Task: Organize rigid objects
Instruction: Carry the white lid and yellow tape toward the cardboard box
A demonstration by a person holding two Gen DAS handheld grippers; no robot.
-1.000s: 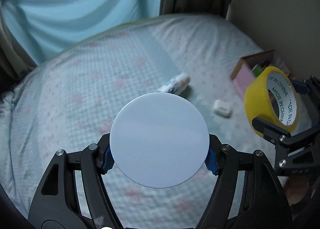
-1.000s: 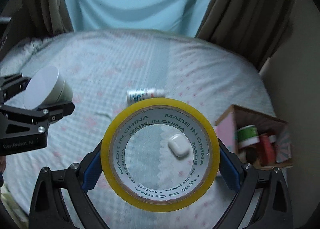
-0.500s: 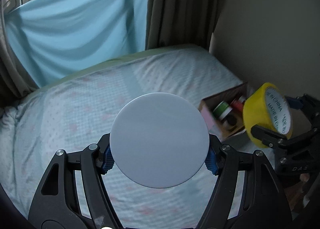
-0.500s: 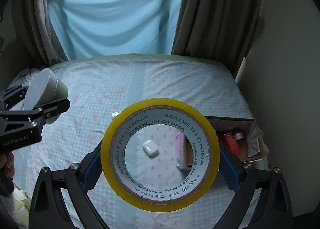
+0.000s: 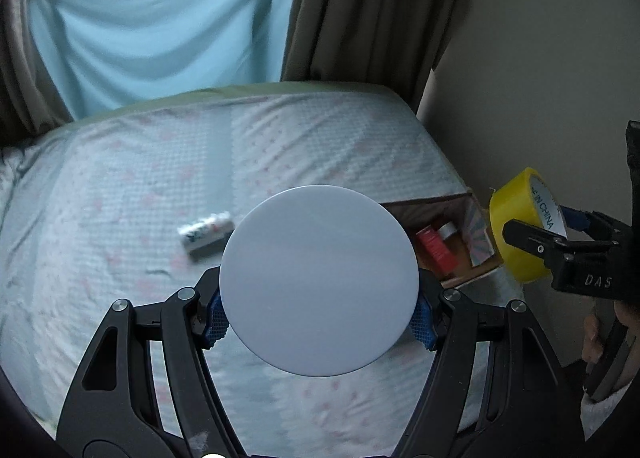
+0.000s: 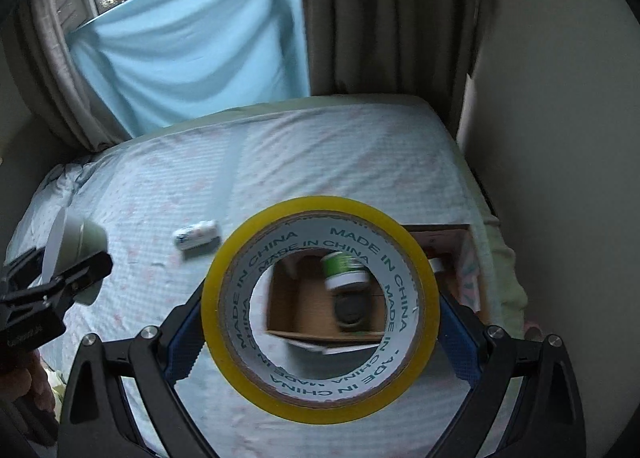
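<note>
My left gripper (image 5: pixel 319 318) is shut on a pale round-bottomed cup (image 5: pixel 319 286), its flat base facing the camera; the cup also shows at the left of the right wrist view (image 6: pixel 66 254). My right gripper (image 6: pixel 320 334) is shut on a yellow tape roll (image 6: pixel 320 344), held above the open cardboard box (image 6: pixel 456 232) at the bed's right edge. The tape (image 5: pixel 516 242) shows at the right of the left wrist view, over the box (image 5: pixel 452 204). A small white bottle (image 5: pixel 206 234) lies on the bedspread.
The box holds a green-and-white jar (image 6: pixel 344 270), a dark round item (image 6: pixel 352 308) and a red item (image 5: pixel 436 250). The bed (image 6: pixel 320 146) has a pale dotted sheet. A wall (image 6: pixel 560 138) stands right of the box; curtains (image 6: pixel 180 50) hang behind.
Both grippers have swung right and lifted, still holding the cup and tape. The box now sits behind the tape's hole; the small white case has left view.
</note>
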